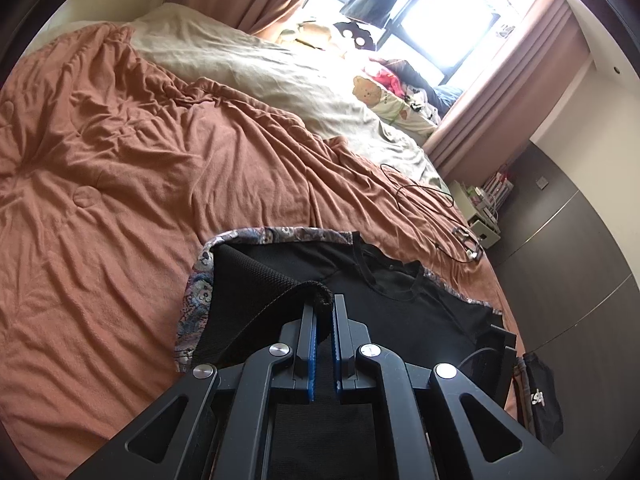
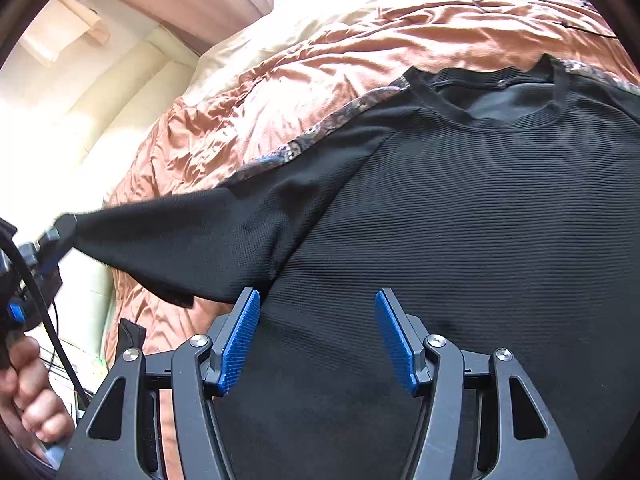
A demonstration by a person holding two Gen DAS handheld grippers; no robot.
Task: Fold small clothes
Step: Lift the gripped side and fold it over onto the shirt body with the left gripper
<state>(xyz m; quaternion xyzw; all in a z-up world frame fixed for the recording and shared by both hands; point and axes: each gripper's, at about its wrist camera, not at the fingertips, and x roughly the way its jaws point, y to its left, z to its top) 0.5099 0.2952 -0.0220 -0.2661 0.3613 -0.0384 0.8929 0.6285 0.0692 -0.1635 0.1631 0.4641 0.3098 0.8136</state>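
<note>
Here the left gripper (image 1: 323, 307) has its blue pads pressed nearly together, pinching the cuff of the sleeve (image 1: 320, 290) of a black top (image 1: 420, 308); that sleeve is lifted and drawn across toward the body of the garment. In the right wrist view the same gripper sits at the far left edge, the sleeve (image 2: 180, 236) stretched taut from its tip, and the person's left hand (image 2: 28, 396) curls around the handle below it, a black cable running past the fingers. The black top (image 2: 460, 240) lies spread flat on the rust-coloured duvet (image 1: 120, 160) of the bed, its round neckline pointing away, with a patterned trim (image 2: 320, 128) showing along its shoulder edge. Further right, the right gripper (image 2: 318, 340) hovers above the chest of the top, tilted downward, its blue pads standing well apart with nothing clamped between them; only the ribbed black fabric shows through the gap below.
</note>
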